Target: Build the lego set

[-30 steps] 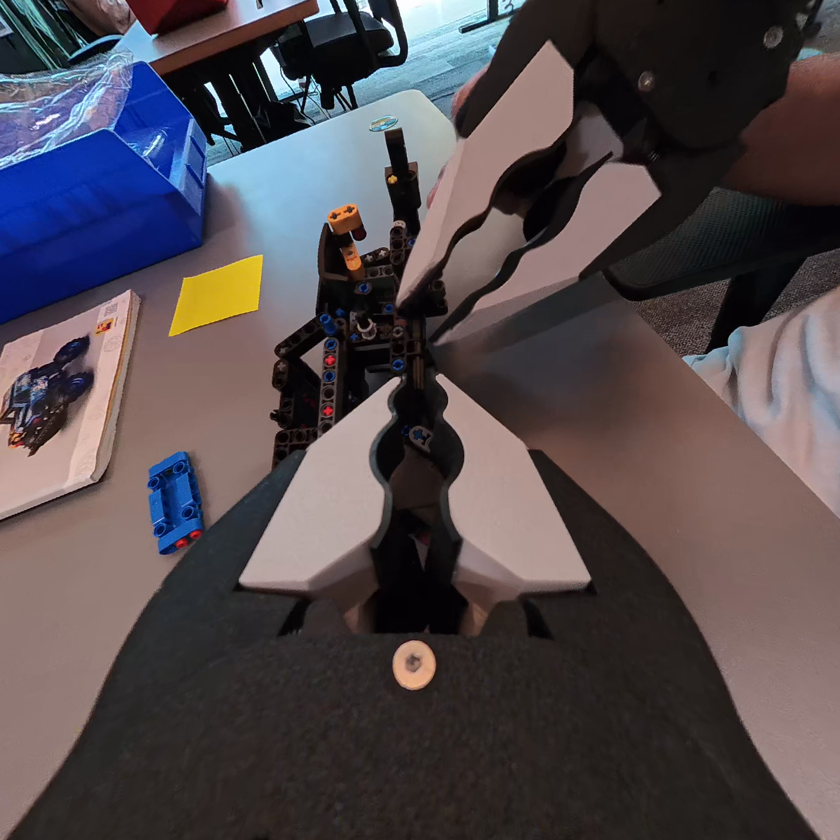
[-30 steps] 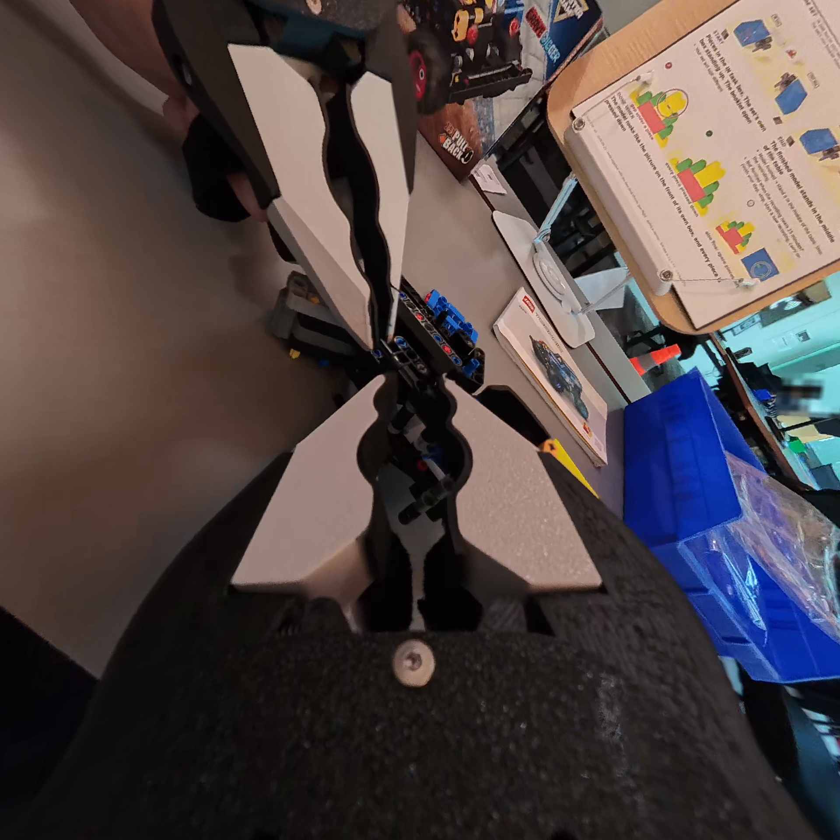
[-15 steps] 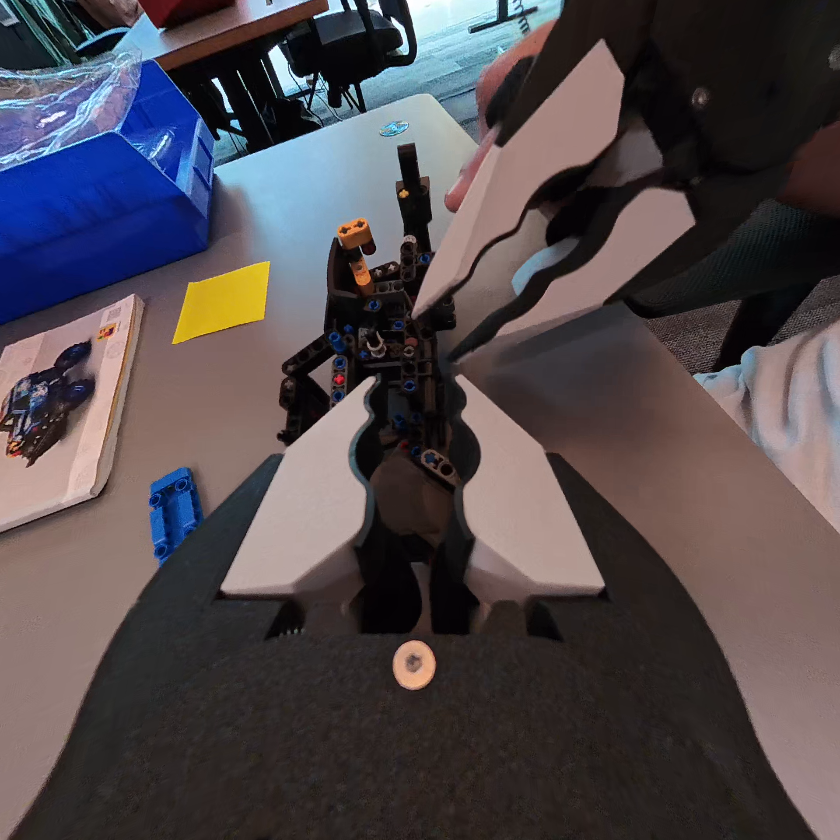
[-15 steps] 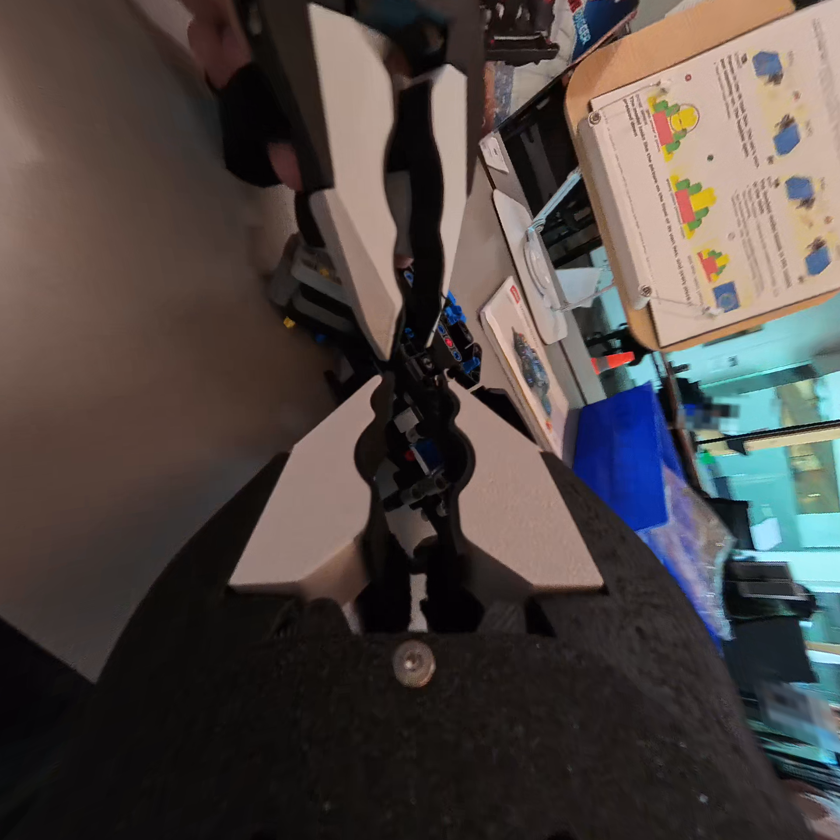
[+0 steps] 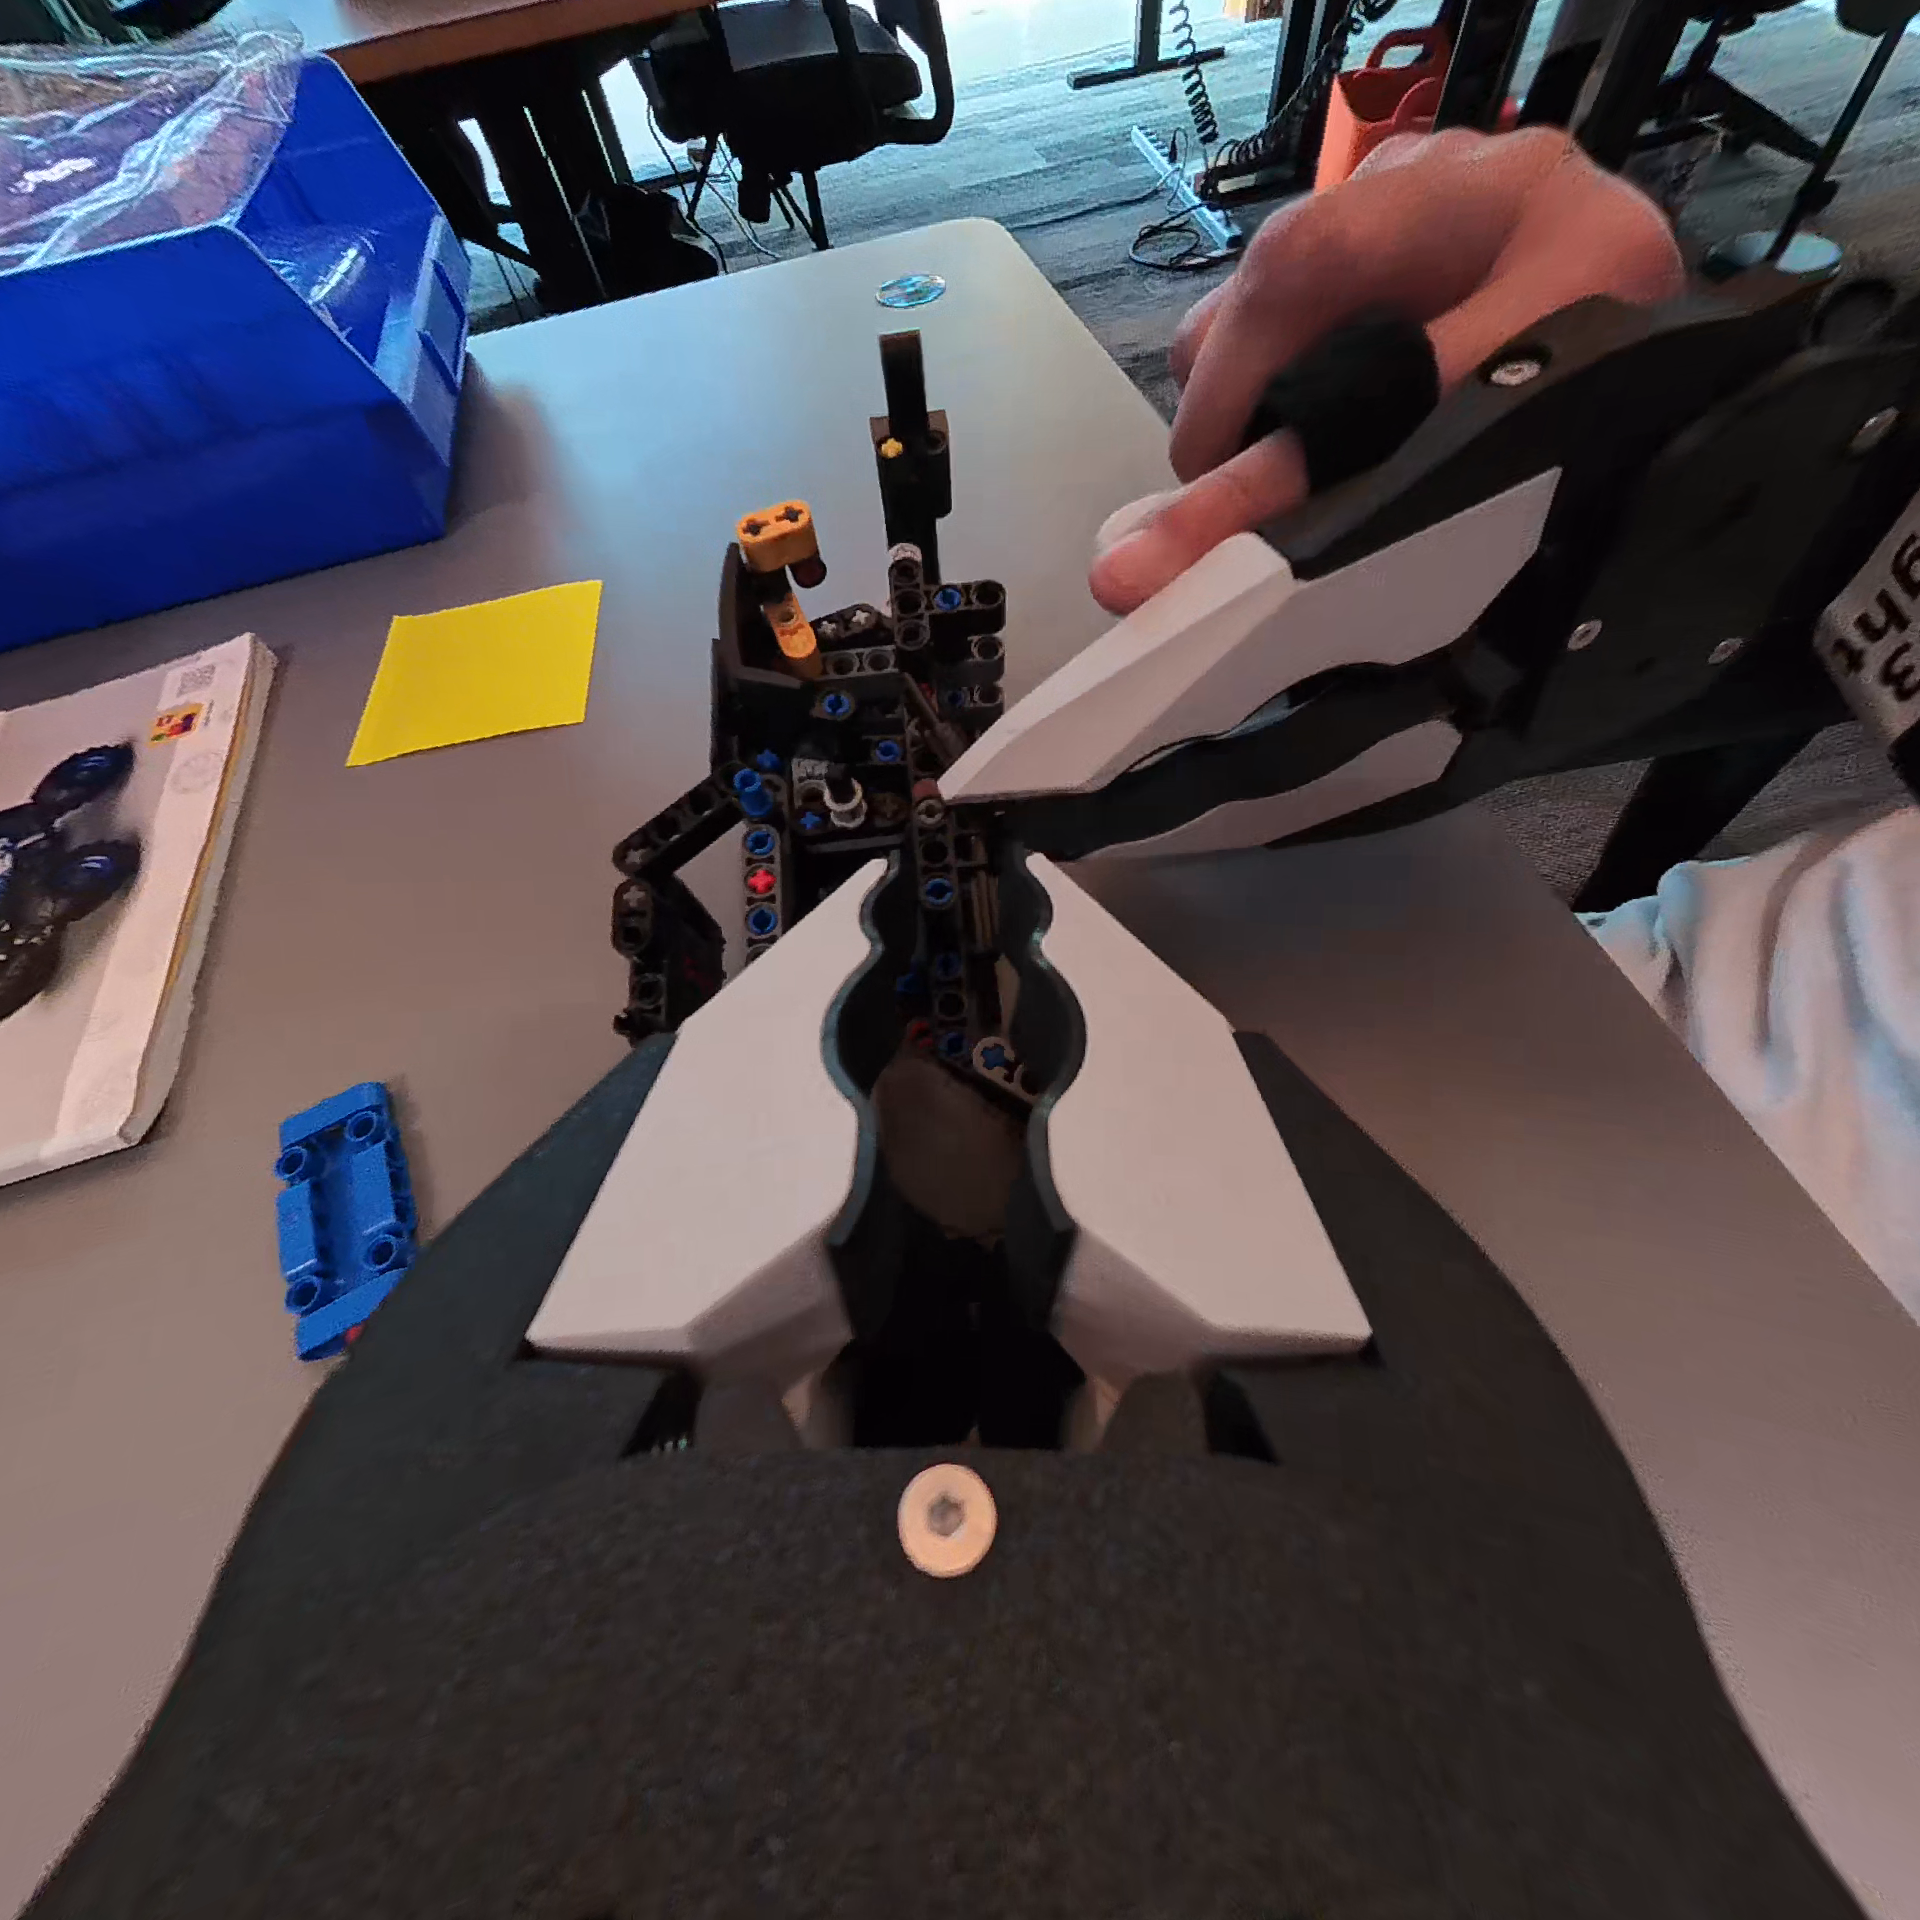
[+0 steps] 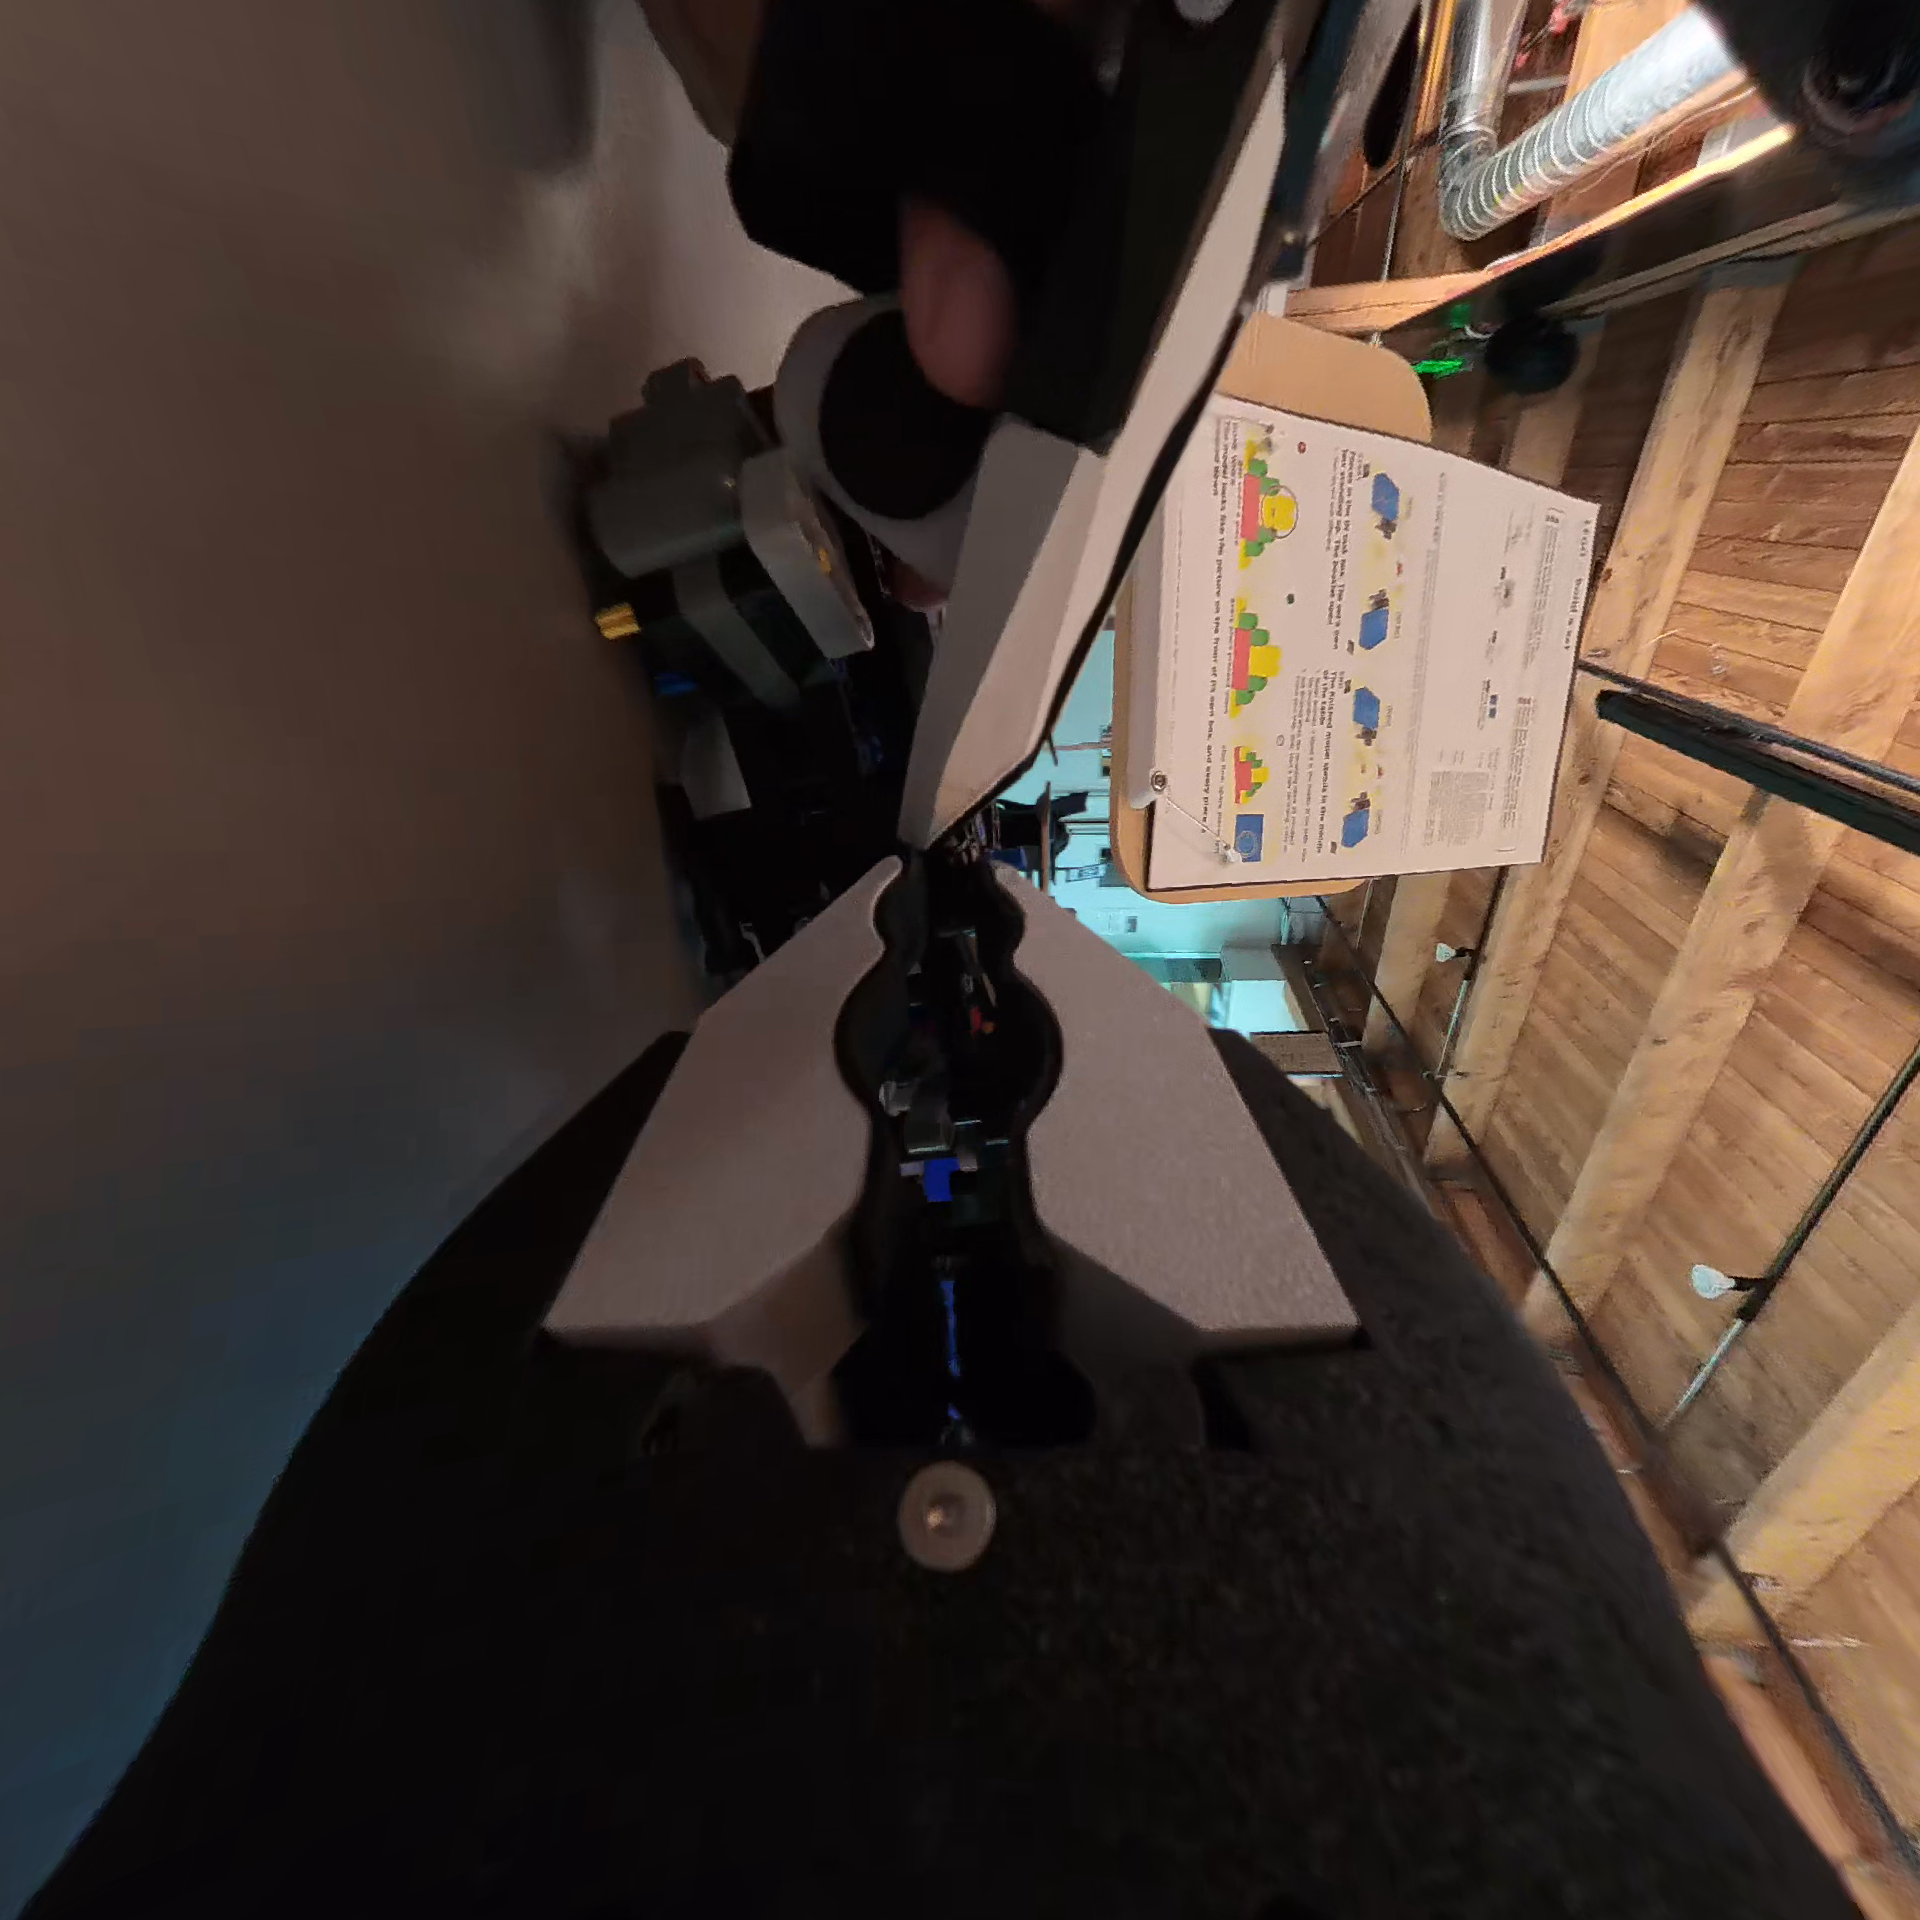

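A black brick-built model (image 5: 831,727) with blue pins and an orange piece on top stands on the grey table (image 5: 520,436). My left gripper (image 5: 956,878) is shut on the model's near end, which runs between its white fingers. My right gripper (image 5: 961,805) comes in from the right, held by a hand (image 5: 1403,260), with its jaws nearly level and shut on the model's right side. In the right wrist view, which is rolled sideways, my right gripper (image 6: 951,878) has black and blue model parts between its fingers. The model's grey underside (image 6: 686,520) shows beyond them, and a left gripper finger (image 6: 1039,623) crosses above.
A blue bin (image 5: 208,395) with plastic wrap stands at the far left. A yellow paper square (image 5: 483,670), an instruction booklet (image 5: 104,883) and a loose blue brick plate (image 5: 343,1216) lie left of the model. The table edge and a pale sleeve (image 5: 1787,1039) are at the right. A printed board (image 6: 1351,665) hangs before a wooden wall. My two grippers' fingertips are within a few centimetres of each other. The loose blue brick plate (image 5: 343,1216) is about 15 cm from both grippers' fingertips.
My right gripper has swung from a steep downward angle to nearly level, and its view has rolled toward the wall. My left gripper has slid forward along the model, fingers now spread wider.
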{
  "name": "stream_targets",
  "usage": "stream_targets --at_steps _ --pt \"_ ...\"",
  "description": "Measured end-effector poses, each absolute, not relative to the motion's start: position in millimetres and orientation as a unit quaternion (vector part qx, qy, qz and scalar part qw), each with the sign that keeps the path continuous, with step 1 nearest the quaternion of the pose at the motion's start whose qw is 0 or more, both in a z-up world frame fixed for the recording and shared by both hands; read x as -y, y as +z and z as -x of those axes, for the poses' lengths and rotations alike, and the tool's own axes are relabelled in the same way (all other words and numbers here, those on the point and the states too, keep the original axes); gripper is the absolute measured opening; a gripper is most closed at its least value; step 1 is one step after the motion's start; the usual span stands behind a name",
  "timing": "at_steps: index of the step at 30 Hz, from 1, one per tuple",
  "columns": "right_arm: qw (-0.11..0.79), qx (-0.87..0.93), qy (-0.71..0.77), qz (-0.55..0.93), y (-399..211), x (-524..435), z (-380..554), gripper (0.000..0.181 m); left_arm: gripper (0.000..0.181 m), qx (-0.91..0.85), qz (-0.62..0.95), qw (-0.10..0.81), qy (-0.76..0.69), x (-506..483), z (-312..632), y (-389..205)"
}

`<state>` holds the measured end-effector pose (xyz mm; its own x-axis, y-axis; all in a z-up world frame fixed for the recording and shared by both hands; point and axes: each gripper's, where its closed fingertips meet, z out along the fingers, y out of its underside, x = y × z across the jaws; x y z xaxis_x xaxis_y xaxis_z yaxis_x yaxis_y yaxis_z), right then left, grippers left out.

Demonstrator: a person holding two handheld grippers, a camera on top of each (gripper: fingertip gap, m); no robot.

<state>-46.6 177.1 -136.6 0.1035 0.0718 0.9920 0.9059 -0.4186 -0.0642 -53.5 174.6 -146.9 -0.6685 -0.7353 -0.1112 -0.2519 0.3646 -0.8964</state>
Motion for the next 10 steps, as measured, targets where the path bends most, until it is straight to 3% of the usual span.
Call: stream_targets --at_steps 10 --pt "0.413 0.383 -0.511 0.650 -136.7 -173.1 49.1 0.010 0.015 -0.790 0.301 0.263 -0.465 -171.5 58.1 -147.6"
